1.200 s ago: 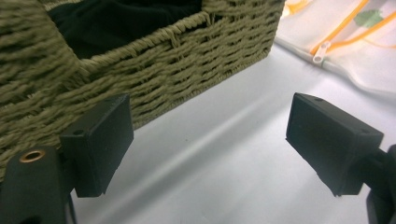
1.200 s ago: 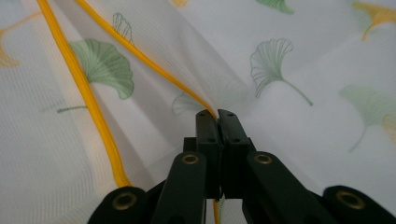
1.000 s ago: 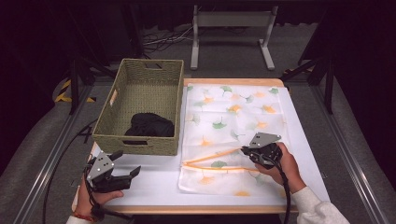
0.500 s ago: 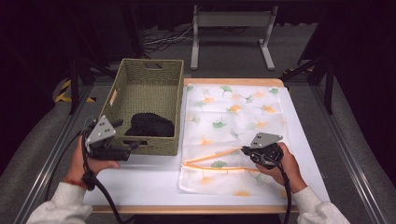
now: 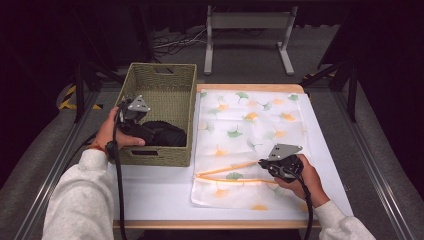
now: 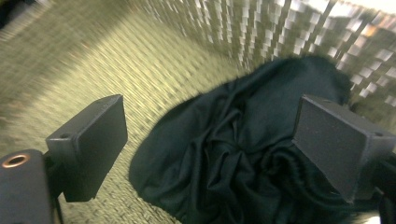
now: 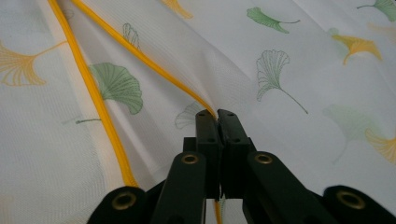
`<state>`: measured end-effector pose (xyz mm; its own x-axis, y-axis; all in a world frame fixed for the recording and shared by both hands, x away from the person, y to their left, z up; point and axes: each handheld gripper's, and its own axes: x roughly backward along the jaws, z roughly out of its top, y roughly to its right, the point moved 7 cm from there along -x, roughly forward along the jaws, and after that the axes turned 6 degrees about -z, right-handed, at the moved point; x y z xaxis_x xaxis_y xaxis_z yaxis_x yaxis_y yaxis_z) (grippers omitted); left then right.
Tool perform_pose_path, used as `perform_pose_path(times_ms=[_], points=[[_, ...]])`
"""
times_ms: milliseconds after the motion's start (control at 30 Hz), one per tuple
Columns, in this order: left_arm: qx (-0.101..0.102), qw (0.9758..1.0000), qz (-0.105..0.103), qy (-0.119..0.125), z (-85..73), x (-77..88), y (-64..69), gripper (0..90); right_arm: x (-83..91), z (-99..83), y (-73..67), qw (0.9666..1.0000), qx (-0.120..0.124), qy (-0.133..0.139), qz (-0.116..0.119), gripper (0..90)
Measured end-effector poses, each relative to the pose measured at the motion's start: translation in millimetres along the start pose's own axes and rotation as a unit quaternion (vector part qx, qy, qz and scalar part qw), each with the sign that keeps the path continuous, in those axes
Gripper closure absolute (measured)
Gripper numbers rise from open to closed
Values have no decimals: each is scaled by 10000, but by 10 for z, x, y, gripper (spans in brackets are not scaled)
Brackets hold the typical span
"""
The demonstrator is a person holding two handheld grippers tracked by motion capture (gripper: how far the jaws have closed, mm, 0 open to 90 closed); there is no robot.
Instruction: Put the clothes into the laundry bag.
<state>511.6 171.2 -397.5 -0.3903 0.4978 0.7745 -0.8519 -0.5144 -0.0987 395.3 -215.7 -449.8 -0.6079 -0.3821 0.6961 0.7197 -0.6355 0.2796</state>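
Note:
A white mesh bag [image 5: 250, 125] printed with ginkgo leaves lies flat on the table. My right gripper [image 5: 262, 162] is shut on the bag's yellow-trimmed edge [image 7: 100, 107], pinching the trim at its tips [image 7: 217, 114] and lifting it slightly. A black cloth [image 5: 167, 132] lies crumpled in the near part of a woven olive basket [image 5: 155, 156]. My left gripper [image 5: 149, 131] hovers inside the basket just above that cloth [image 6: 243, 158]. Its jaws have just been opening and stand wide [image 6: 212, 126], with the cloth below them and nothing pressed between the pads.
The white table top [image 5: 150, 195] has a wooden front edge. The basket stands at its left, against the bag's left side. A metal stand [image 5: 247, 22] and cables sit on the floor beyond the table. Rails run along both sides.
My left gripper has risen from the table's front left corner and moved forward over the basket's near wall to the black cloth. The right gripper has kept still on the bag's edge.

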Motion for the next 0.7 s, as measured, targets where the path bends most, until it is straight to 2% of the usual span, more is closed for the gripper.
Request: perform_pose_path(times_ms=[67,100,133,167,300,367,433,467,500,533,567,600,633,700], points=[[-103,9992,-125,-355,-17,-93,-34,101,0,1,-1,10000,1,24,18,885],[-111,9986,-269,-444,-25,-135,-37,99,0,1,-2,10000,3,30,31,884],[-142,9981,-313,-508,-33,-161,-40,98,0,-1,-1,10000,24,21,42,884],[-149,9976,-358,-567,-43,-192,-57,98,-4,-1,-3,10000,16,22,49,883],[48,9961,-667,-582,-91,-277,-100,92,-30,-9,-35,9999,67,-7,114,882],[124,9939,-876,-652,-122,-331,-80,93,-39,-14,-48,9998,90,-17,151,882],[63,9939,-868,-675,-116,-331,-79,102,-40,-15,-47,9999,85,-13,149,881],[30,9943,-935,-521,-69,-284,-69,115,-30,-19,-45,9998,67,-2,171,878],[17,9944,-938,-482,-55,-266,-69,114,-26,-22,-39,9998,73,0,170,878],[-17,9940,-918,-589,-64,-262,-70,114,-28,-23,-39,9998,40,8,176,877],[-17,9940,-918,-589,-64,-262,-70,114,-28,-23,-39,9998,40,8,176,877],[-76,9923,-851,-897,-110,-304,-63,113,-33,-29,-41,9998,39,-17,202,876],[-76,9923,-851,-897,-110,-304,-63,110,-33,-29,-41,9998,39,-17,202,876],[-40,9906,-845,-1078,-163,-395,-63,97,-42,-28,-51,9998,46,-32,207,876]])
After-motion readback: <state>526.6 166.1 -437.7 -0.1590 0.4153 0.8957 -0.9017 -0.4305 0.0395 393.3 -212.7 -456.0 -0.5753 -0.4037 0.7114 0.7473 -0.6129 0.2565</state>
